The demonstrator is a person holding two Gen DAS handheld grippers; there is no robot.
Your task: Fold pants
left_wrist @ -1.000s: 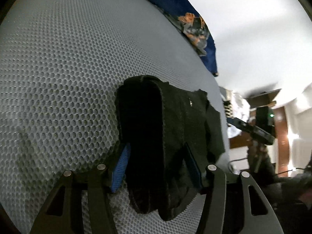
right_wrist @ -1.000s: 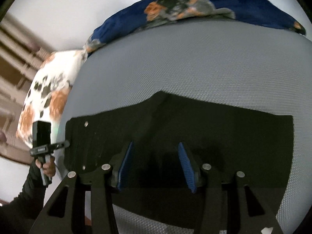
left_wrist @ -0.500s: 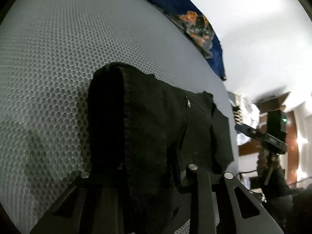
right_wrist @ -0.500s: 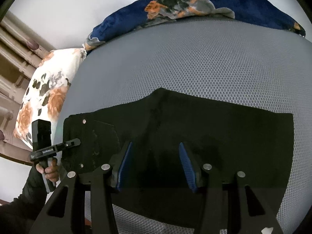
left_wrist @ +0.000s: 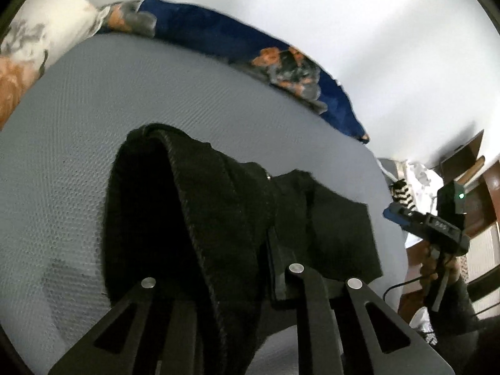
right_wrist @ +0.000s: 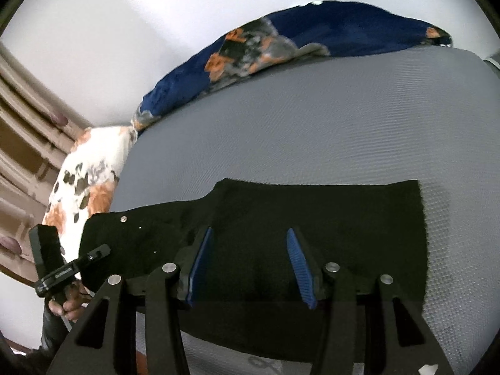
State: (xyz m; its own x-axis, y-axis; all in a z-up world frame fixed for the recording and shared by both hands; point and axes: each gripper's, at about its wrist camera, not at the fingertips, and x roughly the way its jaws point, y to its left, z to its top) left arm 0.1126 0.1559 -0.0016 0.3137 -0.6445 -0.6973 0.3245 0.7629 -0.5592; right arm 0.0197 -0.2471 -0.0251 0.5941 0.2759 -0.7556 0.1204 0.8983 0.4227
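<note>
My left wrist camera sits very close over the black pants (left_wrist: 237, 218), looking down along the bed (left_wrist: 62, 162) toward the blue blanket (left_wrist: 218, 37). My right wrist camera looks down from the bed's near edge, a little farther back. Both share pants, bed, blanket.

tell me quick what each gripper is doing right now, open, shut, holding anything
Left gripper: jaws closing on a raised fold of the black pants.
Right gripper: open over the pants, gripping nothing.
</note>
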